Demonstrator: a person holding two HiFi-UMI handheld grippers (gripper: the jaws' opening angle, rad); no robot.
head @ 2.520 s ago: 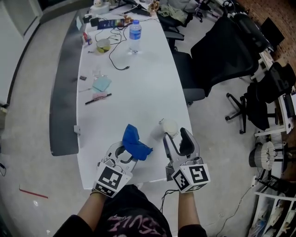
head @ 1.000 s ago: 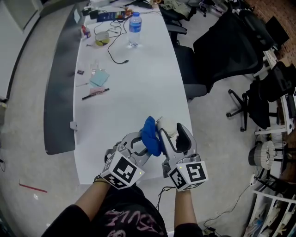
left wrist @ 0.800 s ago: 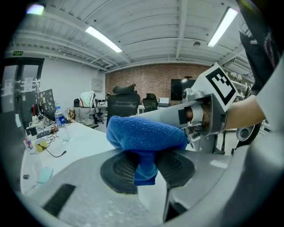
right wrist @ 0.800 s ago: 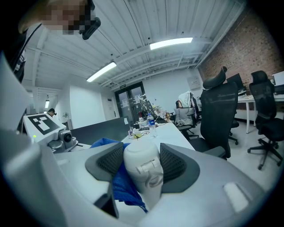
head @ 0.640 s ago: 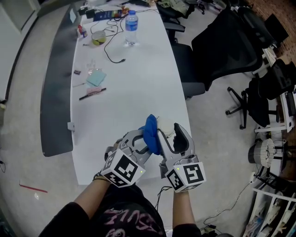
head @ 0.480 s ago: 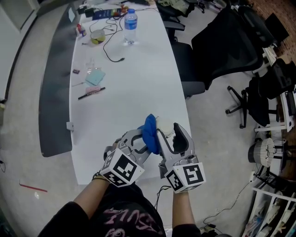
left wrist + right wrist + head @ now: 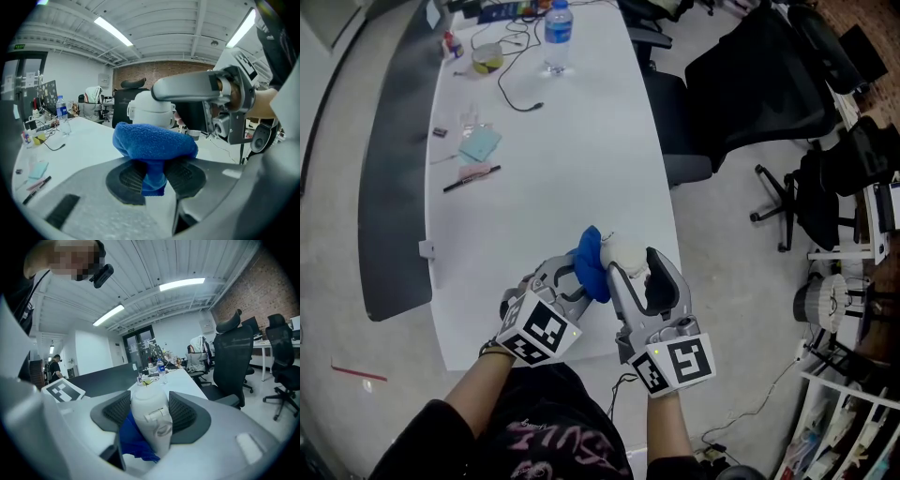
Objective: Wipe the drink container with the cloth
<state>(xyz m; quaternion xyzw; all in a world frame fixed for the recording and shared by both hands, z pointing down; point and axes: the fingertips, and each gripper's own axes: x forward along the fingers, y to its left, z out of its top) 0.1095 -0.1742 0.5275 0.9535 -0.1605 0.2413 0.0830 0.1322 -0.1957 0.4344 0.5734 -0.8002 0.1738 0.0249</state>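
A white drink container [image 7: 150,425] sits clamped between the pads of my right gripper [image 7: 628,267], held above the near end of the white table [image 7: 553,159]. In the head view the container [image 7: 623,251] shows just past the gripper's tips. My left gripper [image 7: 574,274] is shut on a folded blue cloth [image 7: 152,143], whose bulge presses against the container's left side [image 7: 149,110]. From the right gripper view the blue cloth [image 7: 133,437] lies low on the left of the container. In the head view the cloth [image 7: 589,261] touches the container.
At the table's far end stand a water bottle [image 7: 553,37], a small cup [image 7: 487,59] and a black cable [image 7: 517,94]. A teal pad [image 7: 478,143] and a pen [image 7: 471,178] lie mid-table. Black office chairs [image 7: 750,84] crowd the right side.
The left gripper brought the blue cloth from lower left up against the container. Both grippers have since stayed together, shifting slightly left in the head view as the camera moved.
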